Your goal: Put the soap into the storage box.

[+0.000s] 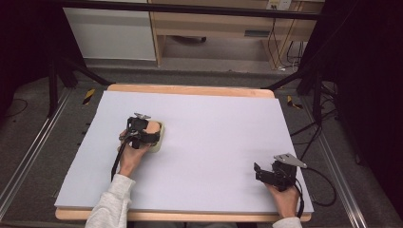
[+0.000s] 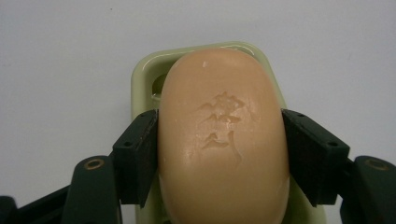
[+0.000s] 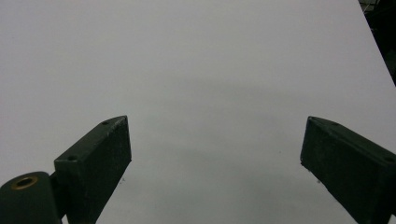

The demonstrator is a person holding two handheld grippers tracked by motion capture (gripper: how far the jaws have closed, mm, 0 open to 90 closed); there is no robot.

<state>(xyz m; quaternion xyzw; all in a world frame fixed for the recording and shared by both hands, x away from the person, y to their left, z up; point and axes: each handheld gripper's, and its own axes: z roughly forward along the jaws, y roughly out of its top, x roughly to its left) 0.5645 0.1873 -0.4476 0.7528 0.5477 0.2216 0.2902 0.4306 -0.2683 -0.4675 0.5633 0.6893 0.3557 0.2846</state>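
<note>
Left gripper (image 2: 219, 158) jaws clamp the long sides of the peach soap bar (image 2: 222, 140) sitting in its pale green soap dish (image 2: 140, 79) left of centre on the bench (image 1: 214, 142); soap looks solid, smooth, likely slippery, mid-flank hold seems best; right gripper (image 3: 215, 163) jaws spread apart, holding nothing.

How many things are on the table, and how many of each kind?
Soap bars: 1, the peach soap, gripped on both sides by the left gripper.
Soap dishes: 1, the pale green dish under the soap.
Grippers: 2, the left one and the right gripper, which is open over the bare white table.
Total: 4
</note>
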